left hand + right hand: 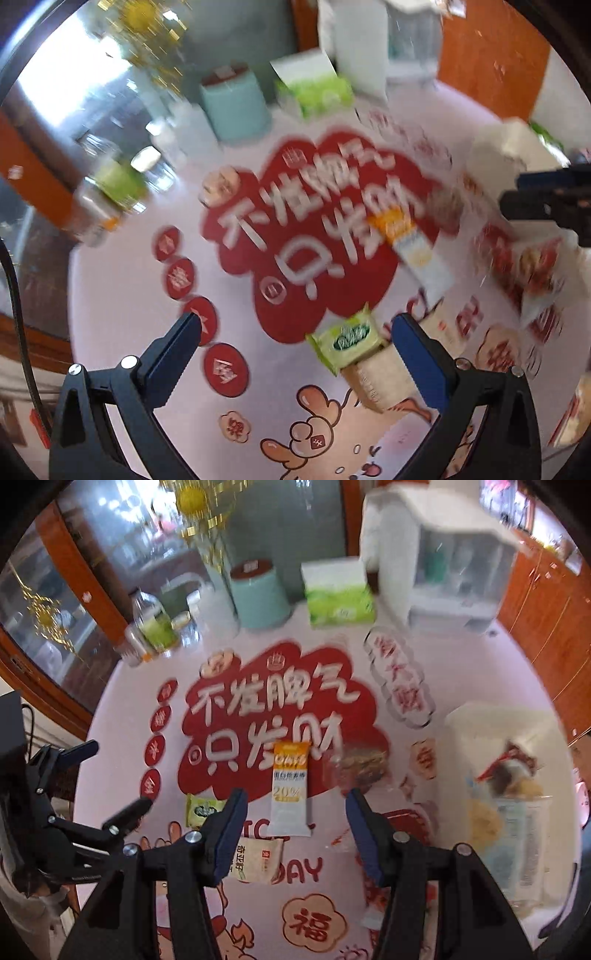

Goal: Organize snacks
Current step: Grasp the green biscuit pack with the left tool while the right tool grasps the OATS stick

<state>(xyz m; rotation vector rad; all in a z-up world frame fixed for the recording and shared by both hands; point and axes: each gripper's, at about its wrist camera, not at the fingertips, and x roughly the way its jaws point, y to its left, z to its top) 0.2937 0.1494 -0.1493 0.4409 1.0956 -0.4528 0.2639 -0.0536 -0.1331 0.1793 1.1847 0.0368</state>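
Note:
Several snacks lie on the pink printed tablecloth (122,716). An orange-and-white bar (291,794) lies flat ahead of my right gripper (295,799), which is open above it and holds nothing. A beige packet (256,860) lies by its left finger, and a clear-wrapped brown snack (364,764) sits ahead to the right. My left gripper (297,326) is open and empty. A green packet (347,341) and the beige packet (380,376) lie just inside its right finger (417,354). The left wrist view is blurred.
A white bin (461,720) with several snacks in it stands at the right. At the table's back are a teal canister (258,594), a green tissue box (338,594), a white organizer (443,565) and bottles (153,624). Wooden cabinets surround the table.

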